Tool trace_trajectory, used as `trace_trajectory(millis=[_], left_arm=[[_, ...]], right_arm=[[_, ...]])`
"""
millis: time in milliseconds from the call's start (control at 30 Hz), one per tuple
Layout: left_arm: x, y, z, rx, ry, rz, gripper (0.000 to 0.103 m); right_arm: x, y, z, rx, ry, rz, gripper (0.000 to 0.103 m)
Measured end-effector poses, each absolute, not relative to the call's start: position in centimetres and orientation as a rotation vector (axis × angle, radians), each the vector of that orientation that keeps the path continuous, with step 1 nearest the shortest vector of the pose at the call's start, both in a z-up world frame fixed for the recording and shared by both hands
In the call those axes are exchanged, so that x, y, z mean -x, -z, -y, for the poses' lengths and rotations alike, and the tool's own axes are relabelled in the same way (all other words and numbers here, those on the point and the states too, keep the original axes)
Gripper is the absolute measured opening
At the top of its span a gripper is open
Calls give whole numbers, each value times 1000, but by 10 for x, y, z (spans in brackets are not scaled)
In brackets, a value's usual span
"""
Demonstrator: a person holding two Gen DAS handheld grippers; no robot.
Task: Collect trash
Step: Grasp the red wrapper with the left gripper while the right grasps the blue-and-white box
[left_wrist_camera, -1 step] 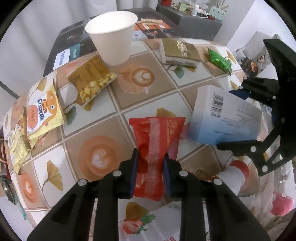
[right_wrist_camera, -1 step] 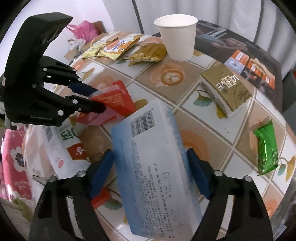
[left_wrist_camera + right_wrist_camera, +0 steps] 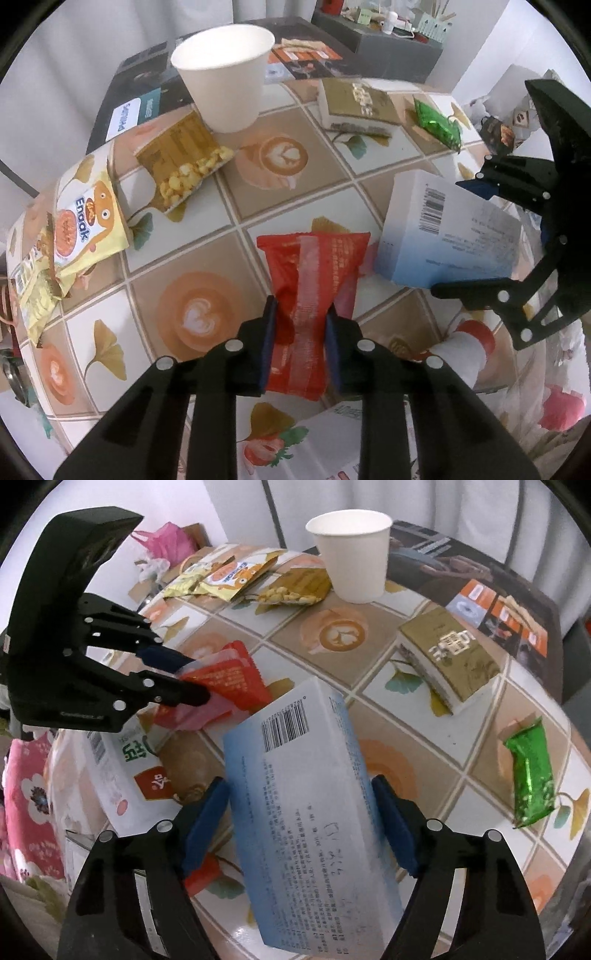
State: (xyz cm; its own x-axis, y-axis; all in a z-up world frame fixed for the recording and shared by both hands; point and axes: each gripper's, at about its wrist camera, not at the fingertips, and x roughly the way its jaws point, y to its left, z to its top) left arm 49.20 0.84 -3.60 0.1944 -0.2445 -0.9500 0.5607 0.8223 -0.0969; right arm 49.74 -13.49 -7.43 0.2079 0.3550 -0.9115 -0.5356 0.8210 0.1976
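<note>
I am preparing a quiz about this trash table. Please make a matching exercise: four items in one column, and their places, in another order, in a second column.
Items:
1. red snack wrapper
2. pale blue barcode box
3. white paper cup
4. green foil wrapper

Places:
A. lying alone near the table edge
B. between the right gripper's closing jaws
C. standing upright, far side
D. pinched by the left gripper

Pairs: 1-D, 2-B, 3-C, 4-A

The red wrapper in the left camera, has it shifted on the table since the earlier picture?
No. The red wrapper lies at the same spot on the tile lines beside the latte-art print, pinched between the left tongs, which are closing.
</note>
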Motion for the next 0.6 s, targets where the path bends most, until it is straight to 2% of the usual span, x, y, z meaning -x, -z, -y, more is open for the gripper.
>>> trace_trajectory(millis=[67, 133, 333, 433, 600], left_arm=[[-487, 32, -7, -293, 573, -1245, 23], [-487, 28, -7, -288, 572, -1235, 22], [-486, 16, -9, -260, 561, -1201, 22], [-484, 5, -9, -241, 556, -1177, 22], [-477, -13, -11, -211, 552, -1143, 22]], right_arm=[[-497, 73, 137, 167, -621, -1211, 71], [-496, 70, 140, 136, -629, -1212, 61], [-490, 57, 150, 102, -607, -1203, 42], [-484, 50, 158, 86, -578, -1193, 36], [-473, 33, 173, 62, -526, -1171, 34]])
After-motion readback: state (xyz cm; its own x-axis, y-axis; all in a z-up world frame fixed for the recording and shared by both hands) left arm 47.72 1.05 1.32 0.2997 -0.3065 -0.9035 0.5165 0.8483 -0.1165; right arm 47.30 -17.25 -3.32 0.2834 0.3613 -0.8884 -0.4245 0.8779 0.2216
